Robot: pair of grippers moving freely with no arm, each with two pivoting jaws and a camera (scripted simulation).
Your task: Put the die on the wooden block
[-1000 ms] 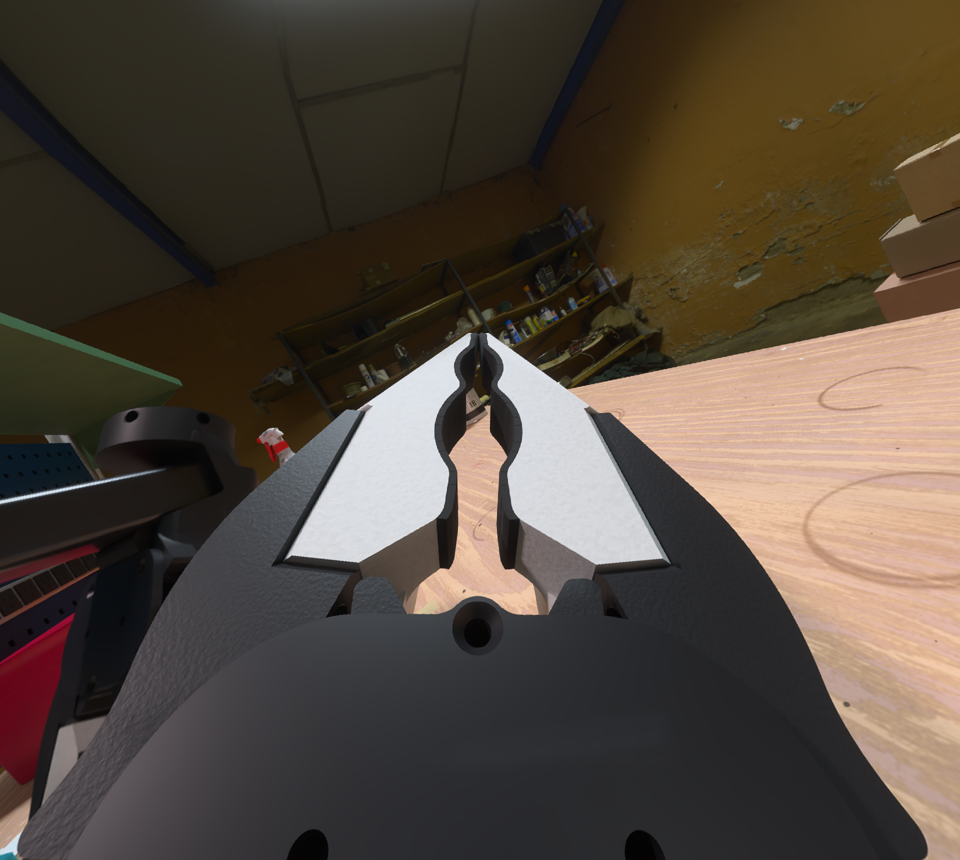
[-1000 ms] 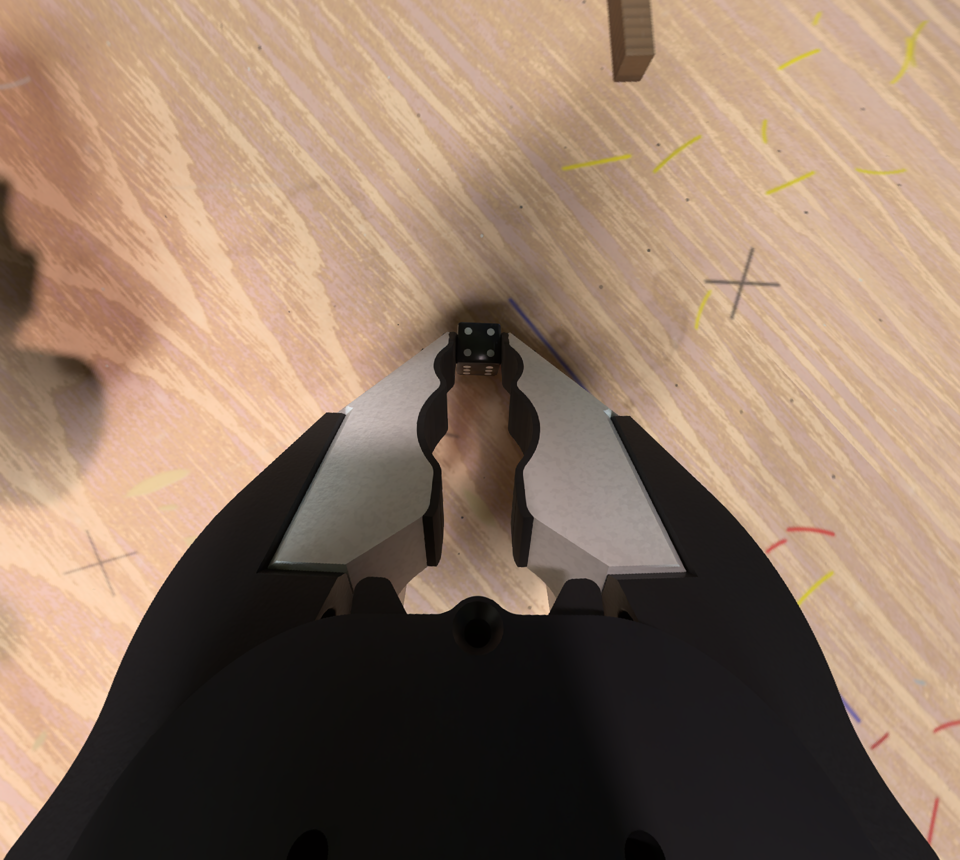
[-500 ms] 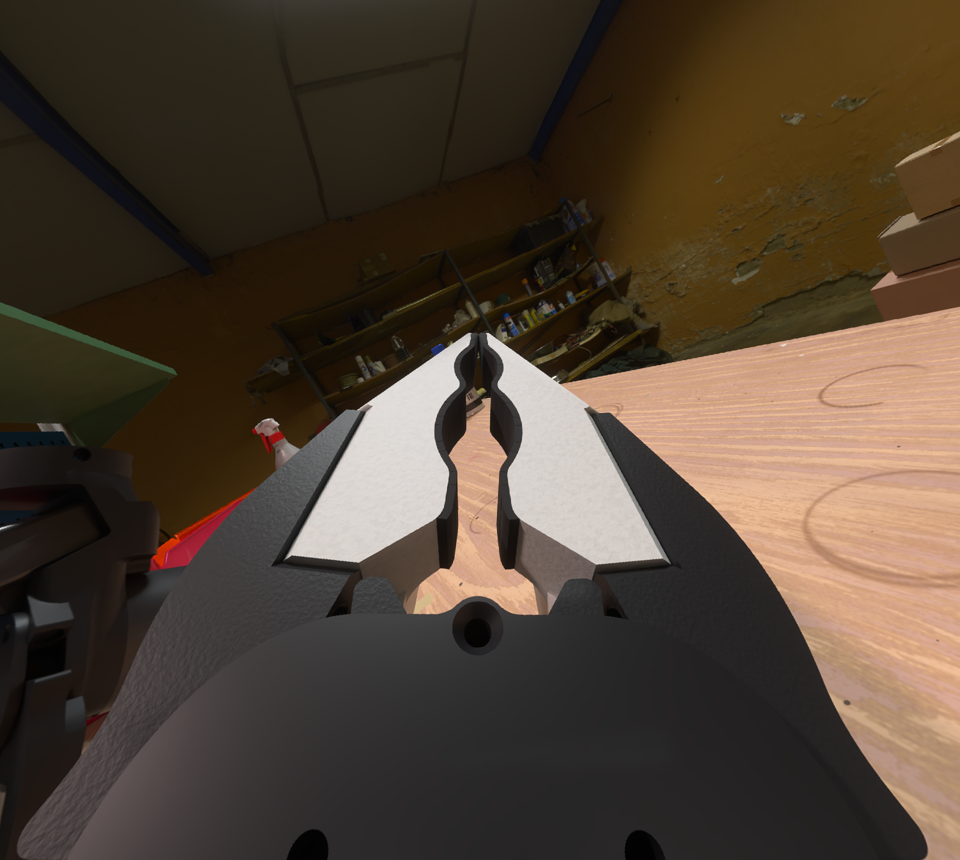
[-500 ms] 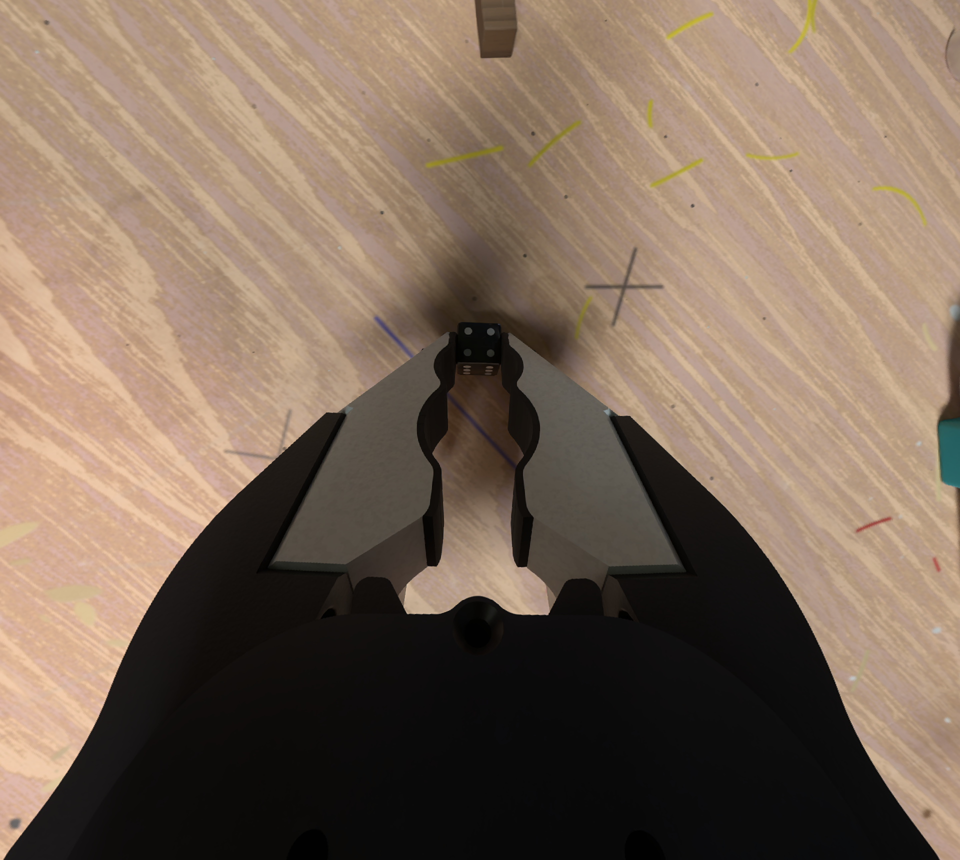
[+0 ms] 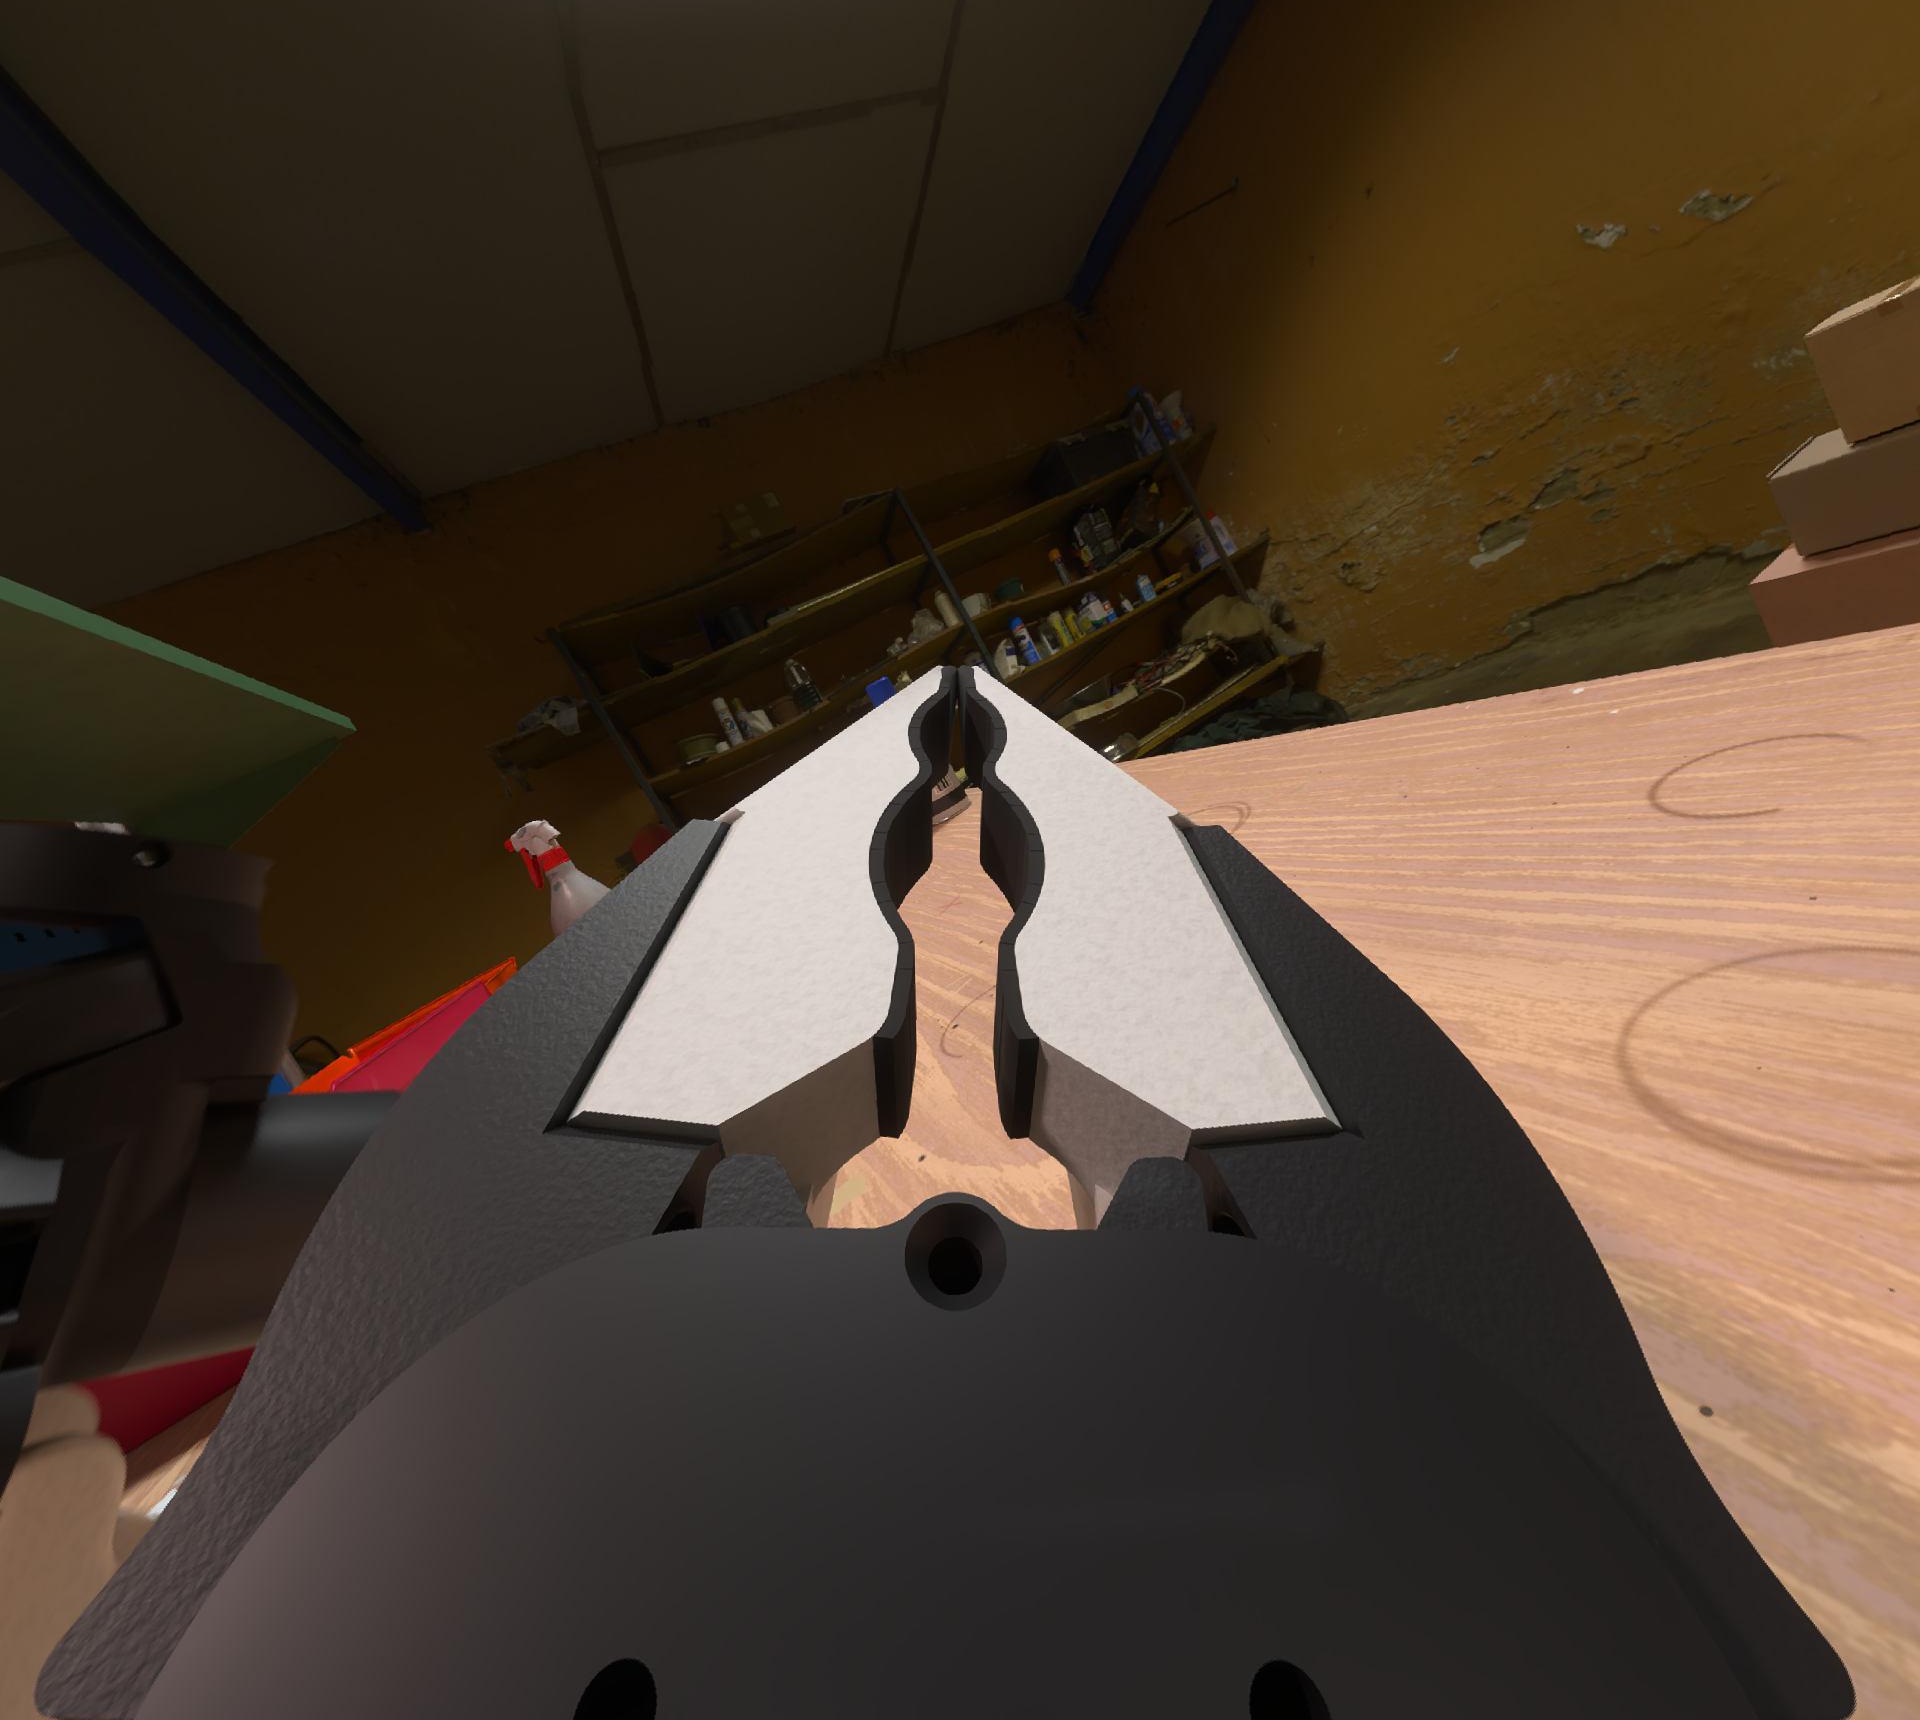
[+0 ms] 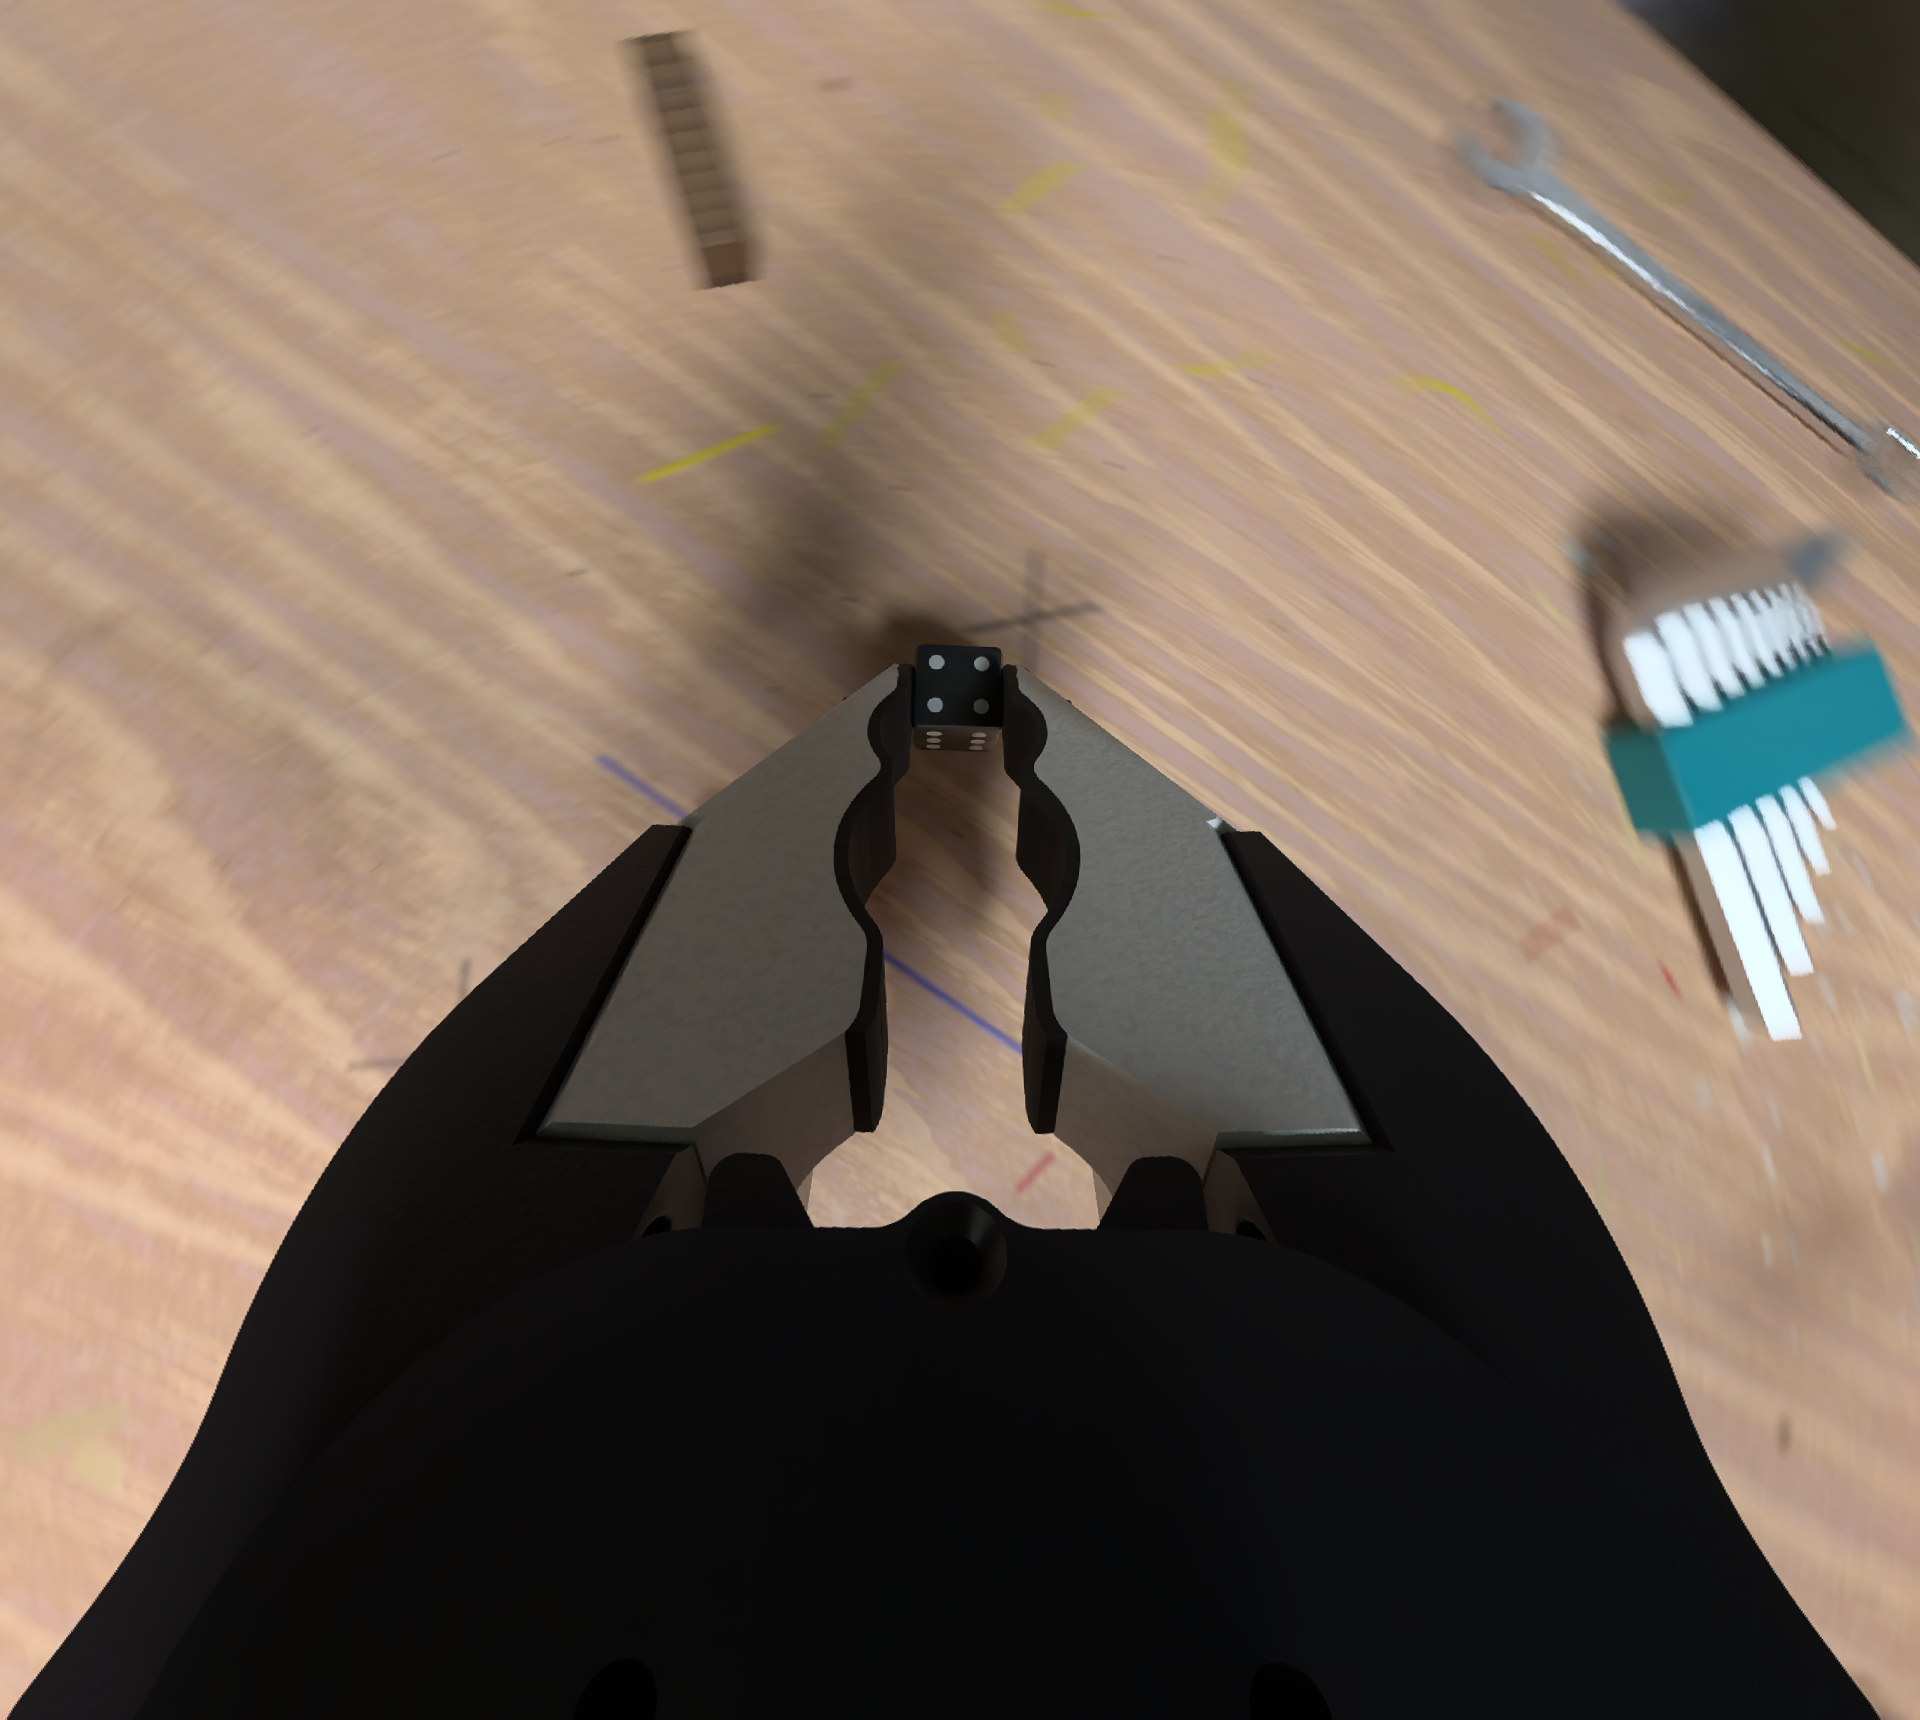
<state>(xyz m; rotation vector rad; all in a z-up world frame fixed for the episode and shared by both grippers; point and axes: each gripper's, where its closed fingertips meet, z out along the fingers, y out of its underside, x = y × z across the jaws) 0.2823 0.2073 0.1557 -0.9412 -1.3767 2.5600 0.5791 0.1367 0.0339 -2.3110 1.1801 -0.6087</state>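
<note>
In the right wrist view my right gripper is shut on a small black die with white pips, held at the fingertips above the wooden table. The narrow wooden block lies on the table farther ahead and to the left, apart from the die. In the left wrist view my left gripper is shut and empty, tilted up over the table toward the far wall. The die and the block do not show in that view.
A silver wrench lies at the far right near the table edge. A teal holder with white strips lies at the right. The left wrist view shows stacked cardboard boxes, a spray bottle and dark equipment at the left.
My right gripper has moved with the die and tilted, so the block now sits farther left and the wrench and teal holder have come into view. The left view has shifted slightly.
</note>
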